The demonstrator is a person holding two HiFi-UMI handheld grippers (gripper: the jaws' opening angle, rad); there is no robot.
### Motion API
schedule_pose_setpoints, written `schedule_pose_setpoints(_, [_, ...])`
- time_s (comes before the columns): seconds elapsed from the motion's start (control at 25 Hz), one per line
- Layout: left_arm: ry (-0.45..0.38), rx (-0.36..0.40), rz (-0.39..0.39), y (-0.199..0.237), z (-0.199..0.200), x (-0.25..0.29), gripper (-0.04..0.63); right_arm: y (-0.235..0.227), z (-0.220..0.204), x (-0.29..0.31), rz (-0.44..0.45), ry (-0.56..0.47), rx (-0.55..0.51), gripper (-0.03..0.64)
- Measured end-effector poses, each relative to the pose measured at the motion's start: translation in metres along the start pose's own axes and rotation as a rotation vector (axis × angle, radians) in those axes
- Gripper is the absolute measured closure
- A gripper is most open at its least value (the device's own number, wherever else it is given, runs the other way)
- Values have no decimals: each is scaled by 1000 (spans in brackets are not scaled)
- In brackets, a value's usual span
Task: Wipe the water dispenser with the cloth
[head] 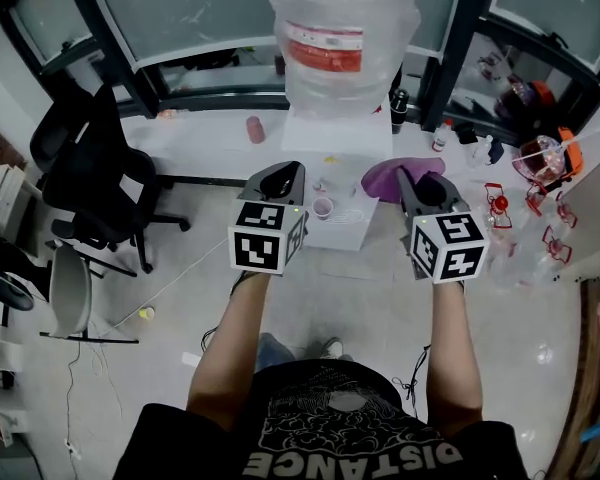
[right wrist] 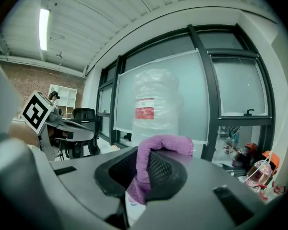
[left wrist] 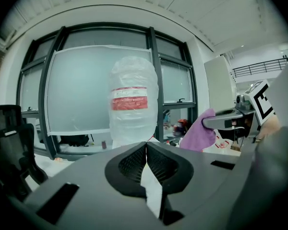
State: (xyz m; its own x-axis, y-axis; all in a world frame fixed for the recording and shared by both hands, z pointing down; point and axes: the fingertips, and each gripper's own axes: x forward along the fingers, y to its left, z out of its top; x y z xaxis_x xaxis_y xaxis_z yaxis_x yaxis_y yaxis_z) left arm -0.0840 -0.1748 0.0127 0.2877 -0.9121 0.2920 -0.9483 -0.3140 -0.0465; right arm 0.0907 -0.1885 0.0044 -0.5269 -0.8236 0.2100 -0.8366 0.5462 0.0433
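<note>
Purple terry cloth [right wrist: 156, 147] is pinched in the right tongs [right wrist: 145, 174]: it comes up through the closed jaws, folds over the right-hand one and hangs as a short tail below. In the head view the same cloth [head: 385, 179] bulges to the left of the right tongs [head: 420, 184], just beside the right upper edge of the water dispenser [head: 332, 153]; whether it touches the white casing cannot be told from above.

The left tongs [left wrist: 146, 145] are pressed together with nothing between them, the ribbed pads meeting along one line. They [head: 280, 176] are held out in front of the dispenser's left side, level with the other pair, and each carries its marker cube [head: 267, 235] near the person's wrist.

The dispenser stands on the floor [head: 210, 298] before a dark-framed window [left wrist: 81, 85]. On top sits a large bottle [head: 342, 38] wrapped in crinkled clear plastic, with a red and white label. Both gripper views look straight at this bottle [left wrist: 133, 104], which stands well beyond the jaws. A small pinkish thing, perhaps a cup [head: 323, 207], sits low on the dispenser's front.

A black office chair [head: 95, 173] stands to the left, well apart from the dispenser.
</note>
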Motion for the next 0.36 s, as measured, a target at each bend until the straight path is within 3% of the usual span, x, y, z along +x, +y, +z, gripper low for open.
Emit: schedule_pose_setpoints(0.36, [5,-3,-4,-9,-1,0,569,-4,3,-4,5,-17,-3,575])
